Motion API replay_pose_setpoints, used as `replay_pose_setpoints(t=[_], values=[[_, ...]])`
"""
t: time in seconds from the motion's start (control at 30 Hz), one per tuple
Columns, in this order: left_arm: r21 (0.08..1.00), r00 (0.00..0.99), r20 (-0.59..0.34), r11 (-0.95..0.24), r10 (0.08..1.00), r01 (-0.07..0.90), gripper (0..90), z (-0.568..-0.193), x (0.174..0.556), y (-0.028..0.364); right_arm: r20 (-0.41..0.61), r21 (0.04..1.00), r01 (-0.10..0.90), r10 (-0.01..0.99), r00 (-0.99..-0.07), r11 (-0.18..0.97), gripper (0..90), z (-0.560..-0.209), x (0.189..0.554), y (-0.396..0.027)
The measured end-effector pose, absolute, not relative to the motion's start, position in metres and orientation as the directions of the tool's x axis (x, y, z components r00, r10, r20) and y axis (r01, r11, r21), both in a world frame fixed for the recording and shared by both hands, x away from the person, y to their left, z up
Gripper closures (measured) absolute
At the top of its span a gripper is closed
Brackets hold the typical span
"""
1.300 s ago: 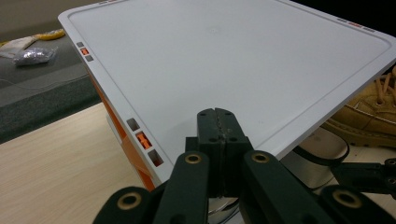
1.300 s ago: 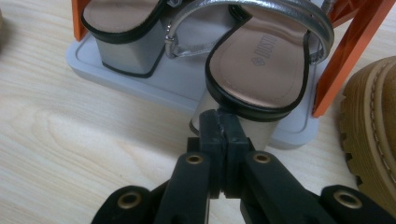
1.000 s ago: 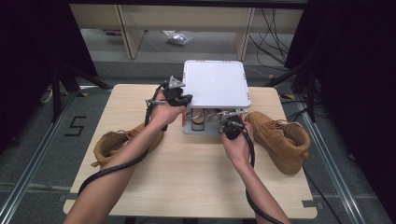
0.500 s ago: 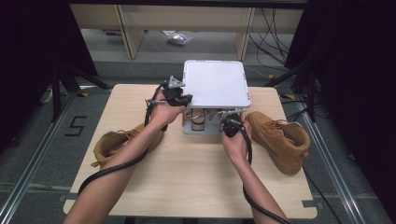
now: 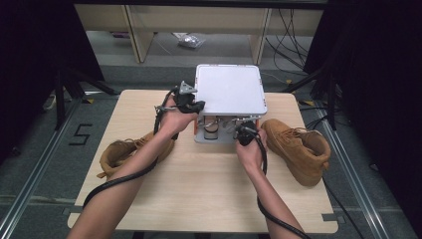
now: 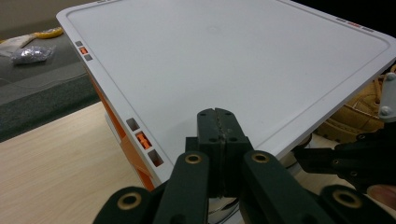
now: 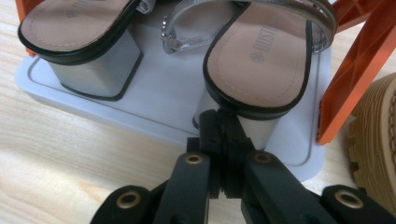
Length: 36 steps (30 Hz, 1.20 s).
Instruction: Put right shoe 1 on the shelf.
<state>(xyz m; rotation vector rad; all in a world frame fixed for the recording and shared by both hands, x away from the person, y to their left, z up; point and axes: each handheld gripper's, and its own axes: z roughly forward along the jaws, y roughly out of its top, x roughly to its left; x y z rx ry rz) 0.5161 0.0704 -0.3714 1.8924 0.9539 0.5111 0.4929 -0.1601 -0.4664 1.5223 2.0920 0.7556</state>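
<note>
Sandals [image 7: 261, 56] mid-frame on the rack's [image 5: 229, 89] lower tray look light, stiff; I'd grab a block heel. Both jaws sit closed, holding nothing.

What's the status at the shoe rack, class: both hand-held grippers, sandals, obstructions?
Left hand-held gripper shut, over rack's white top. Right hand-held gripper shut, at sandal heel. Boot beside rack.

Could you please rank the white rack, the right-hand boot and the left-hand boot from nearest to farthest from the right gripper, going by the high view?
1. White rack: the right gripper sits at its near edge.
2. Right-hand boot: just beside the gripper, toward the table's right edge.
3. Left-hand boot: across the table, beneath the left forearm.
</note>
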Motion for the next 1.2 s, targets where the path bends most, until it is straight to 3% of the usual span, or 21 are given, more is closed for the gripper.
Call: replay_pose_setpoints(t=[0.43,0.6,0.77,1.2], values=[[0.873,0.611,-0.035,-0.274,0.791,0.404,89.8,-0.371,0.516,0.07,-0.014,0.662,0.716,0.959,-0.284,0.222,88.8,-0.473,0.494,-0.16],[0.873,0.612,-0.034,-0.274,0.79,0.402,89.8,-0.371,0.516,0.07,-0.002,0.675,0.701,0.95,-0.313,0.233,79.9,-0.473,0.491,-0.165],[0.881,0.612,-0.035,-0.265,0.79,0.393,89.8,-0.373,0.516,0.07,0.079,0.68,0.715,0.954,-0.29,0.161,76.3,-0.464,0.479,-0.174],[0.879,0.608,-0.027,-0.271,0.794,0.392,89.7,-0.373,0.515,0.07,0.104,0.741,0.658,0.945,-0.31,0.135,68.5,-0.456,0.441,-0.21]])
